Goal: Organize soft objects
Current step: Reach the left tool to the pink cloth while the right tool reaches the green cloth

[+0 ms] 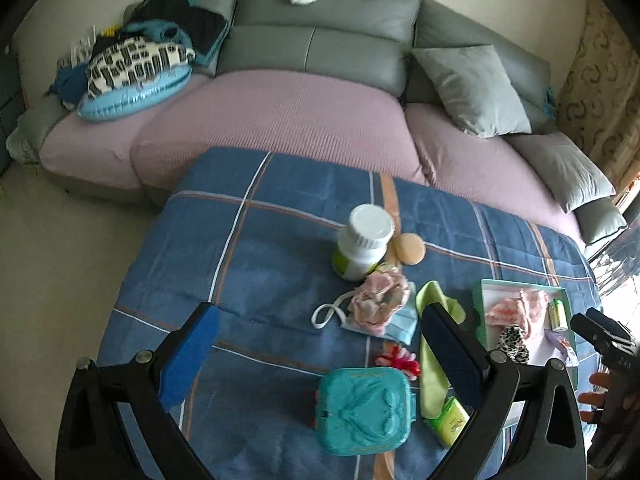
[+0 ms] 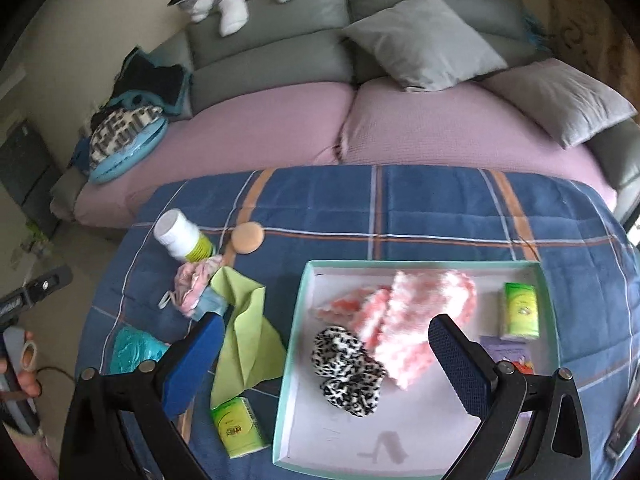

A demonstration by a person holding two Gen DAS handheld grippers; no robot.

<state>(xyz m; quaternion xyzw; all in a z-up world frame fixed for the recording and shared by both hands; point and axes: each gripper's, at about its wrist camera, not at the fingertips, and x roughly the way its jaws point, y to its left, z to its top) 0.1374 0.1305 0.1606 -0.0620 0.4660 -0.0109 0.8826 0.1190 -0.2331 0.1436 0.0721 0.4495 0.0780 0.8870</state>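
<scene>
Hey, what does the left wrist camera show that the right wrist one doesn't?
Only the left wrist view shows the teal embossed case whole and the red and white scrunchie. Only the right wrist view shows the plush husky's head and the purple packet clearly. Both share the tray, leopard scrunchie, white bottle and green cloth.

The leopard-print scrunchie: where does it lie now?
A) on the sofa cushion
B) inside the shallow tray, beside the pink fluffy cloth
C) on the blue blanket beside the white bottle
B: the leopard-print scrunchie lies on the tray floor, against the pink fluffy cloth.
</scene>
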